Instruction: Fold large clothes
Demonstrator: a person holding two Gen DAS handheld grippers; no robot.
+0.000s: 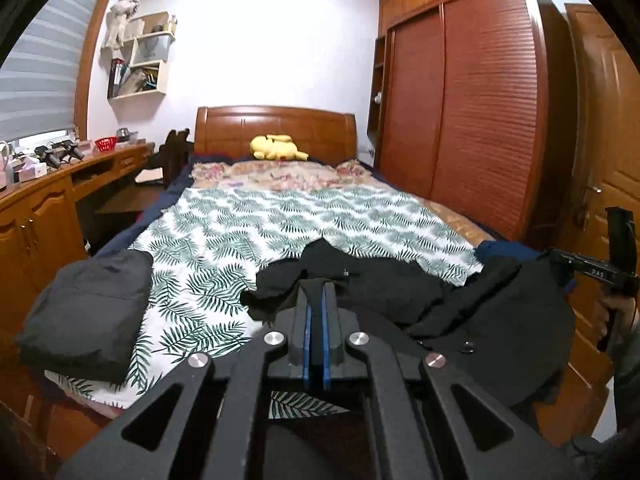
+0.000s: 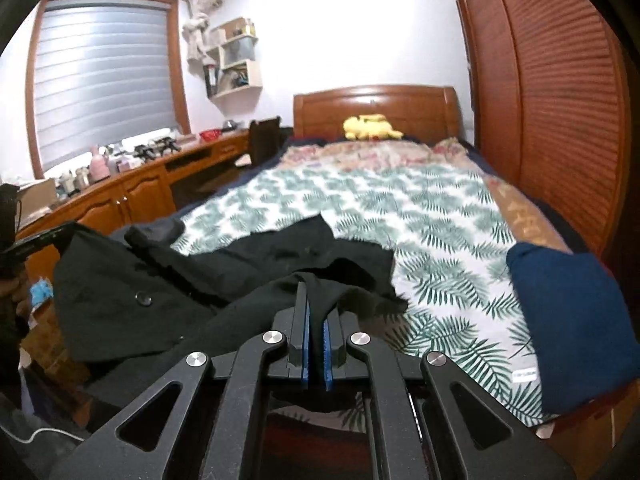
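- Both grippers, left [image 1: 316, 292] and right [image 2: 315, 292], are clamped on a black coat [image 2: 224, 280].
- Even tension should be kept so it is spread flat on the leaf-print bedspread [image 2: 440, 216].

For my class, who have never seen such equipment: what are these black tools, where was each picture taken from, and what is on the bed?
A person holds a two-finger gripper in each hand; a camera on each looks along its fingers. One picture is from the left gripper, the other from the right gripper. Both are shut on a black coat, raising its near edge off the bed. A folded grey garment and a folded blue garment lie at its sides; a yellow plush toy sits by the headboard.
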